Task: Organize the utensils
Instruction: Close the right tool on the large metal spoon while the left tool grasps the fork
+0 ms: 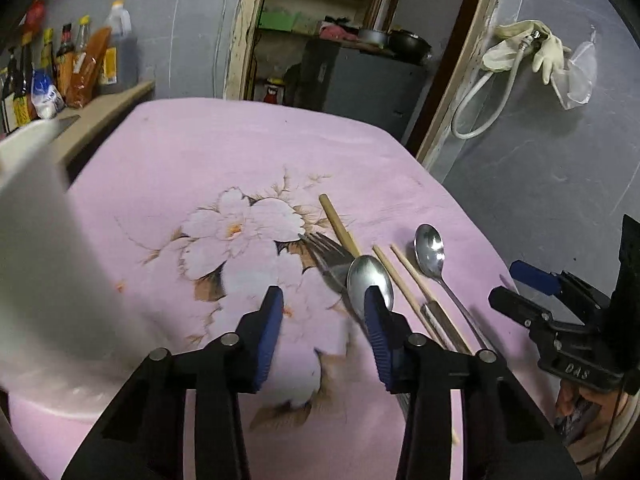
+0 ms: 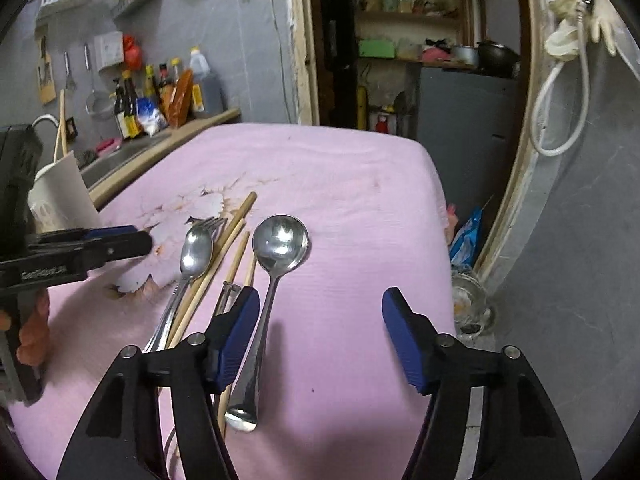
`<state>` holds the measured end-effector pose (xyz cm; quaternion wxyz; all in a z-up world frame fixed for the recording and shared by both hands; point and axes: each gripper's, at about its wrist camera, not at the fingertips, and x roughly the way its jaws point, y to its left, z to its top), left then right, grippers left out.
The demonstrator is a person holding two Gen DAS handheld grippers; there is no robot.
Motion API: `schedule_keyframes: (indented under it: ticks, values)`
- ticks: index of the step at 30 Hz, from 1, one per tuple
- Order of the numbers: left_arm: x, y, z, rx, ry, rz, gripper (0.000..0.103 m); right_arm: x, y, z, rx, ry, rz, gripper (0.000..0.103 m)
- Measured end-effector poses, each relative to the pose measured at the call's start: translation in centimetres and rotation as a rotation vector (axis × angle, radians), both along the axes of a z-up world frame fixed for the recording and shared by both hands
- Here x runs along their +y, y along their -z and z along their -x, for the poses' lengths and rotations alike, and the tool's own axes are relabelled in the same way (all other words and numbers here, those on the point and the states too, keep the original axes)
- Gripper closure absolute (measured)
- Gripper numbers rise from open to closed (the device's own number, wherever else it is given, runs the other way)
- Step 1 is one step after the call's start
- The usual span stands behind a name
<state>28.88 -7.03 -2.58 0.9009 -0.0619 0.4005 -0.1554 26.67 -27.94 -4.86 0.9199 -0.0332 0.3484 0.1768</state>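
Note:
Utensils lie in a loose group on the pink floral tablecloth [image 1: 248,144]: a large round spoon [image 2: 280,240], a smaller spoon [image 2: 196,250], a fork [image 1: 326,248] and several wooden chopsticks [image 2: 230,240]. A white cup [image 2: 60,196] holding a chopstick stands at the table's left; it looks blurred and close in the left wrist view [image 1: 44,248]. My left gripper [image 1: 322,300] is open and empty, just left of the utensils. My right gripper [image 2: 320,304] is open and empty above the large spoon's handle, its left finger over the chopsticks.
A counter with sauce bottles [image 2: 160,92] and a sink runs along the left wall. A doorway with shelves [image 2: 408,40] is behind the table. A hose and gloves [image 2: 576,20] hang on the right wall. The table's right edge [image 2: 444,216] drops to the floor.

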Motion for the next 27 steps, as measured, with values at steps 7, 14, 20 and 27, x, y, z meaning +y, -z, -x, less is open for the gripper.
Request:
schedule_keyframes:
  ticks: [7, 14, 20, 27]
  values:
    - [0.5, 1.0, -3.1, 0.098, -0.017, 0.063, 0.083, 1.1, 0.6, -1.9, 0.059, -0.044, 0.031, 0.048]
    - [0.6, 1.2, -4.2, 0.104, -0.008, 0.110, 0.086, 2.2, 1.1, -2.9, 0.085, -0.071, 0.056, 0.049]
    - [0.6, 1.2, -4.3, 0.129, 0.035, 0.141, 0.087, 1.5, 1.0, -3.2, 0.094, -0.054, 0.027, 0.049]
    - [1.2, 1.2, -3.9, 0.141, 0.056, 0.169, 0.088, 1.0, 0.9, -3.8, 0.106, -0.036, -0.013, 0.049]
